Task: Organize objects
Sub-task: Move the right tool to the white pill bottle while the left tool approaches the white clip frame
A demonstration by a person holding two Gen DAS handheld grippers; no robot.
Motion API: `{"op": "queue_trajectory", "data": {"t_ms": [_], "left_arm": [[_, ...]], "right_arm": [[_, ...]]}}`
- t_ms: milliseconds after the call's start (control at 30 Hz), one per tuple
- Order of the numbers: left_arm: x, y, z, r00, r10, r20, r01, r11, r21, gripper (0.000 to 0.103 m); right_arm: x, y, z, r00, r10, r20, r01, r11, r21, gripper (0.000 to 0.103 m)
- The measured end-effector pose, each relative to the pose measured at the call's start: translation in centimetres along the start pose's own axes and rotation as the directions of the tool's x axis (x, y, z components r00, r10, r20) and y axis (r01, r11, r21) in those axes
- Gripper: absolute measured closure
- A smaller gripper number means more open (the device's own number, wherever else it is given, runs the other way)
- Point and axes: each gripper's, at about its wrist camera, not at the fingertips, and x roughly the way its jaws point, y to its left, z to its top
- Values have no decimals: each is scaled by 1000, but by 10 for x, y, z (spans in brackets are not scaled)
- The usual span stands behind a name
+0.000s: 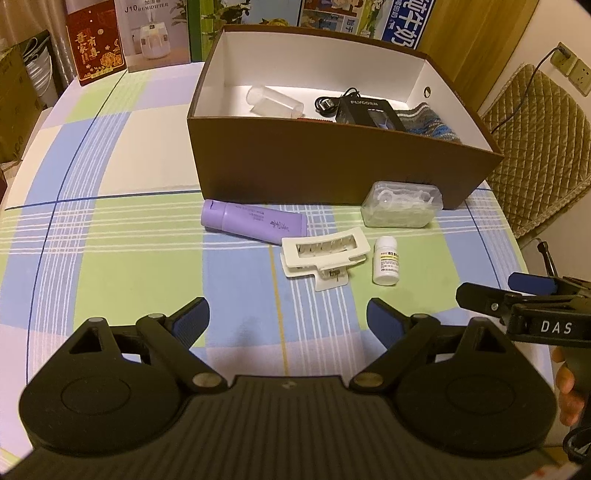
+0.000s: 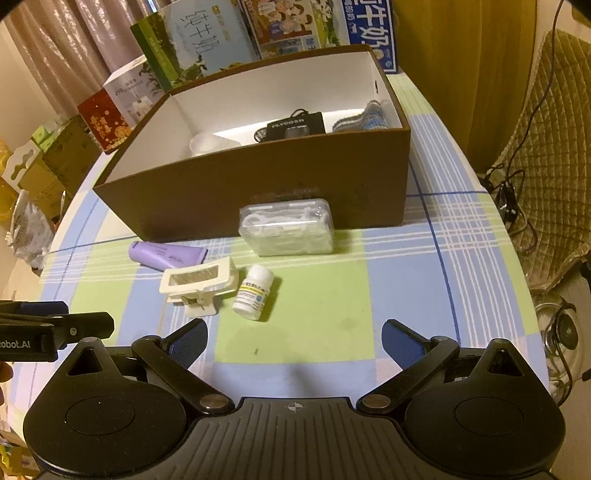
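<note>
A brown box with a white inside stands on the checked tablecloth; in it lie a clear cup, a black carton with a cable, and a striped knit cloth. In front of it lie a purple tube, a cream hair claw clip, a small white pill bottle and a clear floss-pick case. My left gripper is open, short of the clip. My right gripper is open, near the bottle.
Printed cartons line the table's far edge behind the box. A quilted chair stands to the right with a cable and wall socket. Bags and boxes crowd the floor at left. The right gripper's fingers show at the left view's right edge.
</note>
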Motion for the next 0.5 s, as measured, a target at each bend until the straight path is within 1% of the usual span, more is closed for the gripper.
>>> {"op": "queue_trajectory", "data": {"t_ms": [367, 500], "left_arm": [[23, -3, 6, 1000, 11, -23, -11, 1000, -6, 13], [31, 0, 7, 999, 30, -35, -30, 999, -13, 13]], "right_arm": [[20, -5, 5, 1000, -18, -22, 18, 1000, 5, 5], [34, 4, 7, 1000, -17, -27, 16, 999, -29, 5]]}}
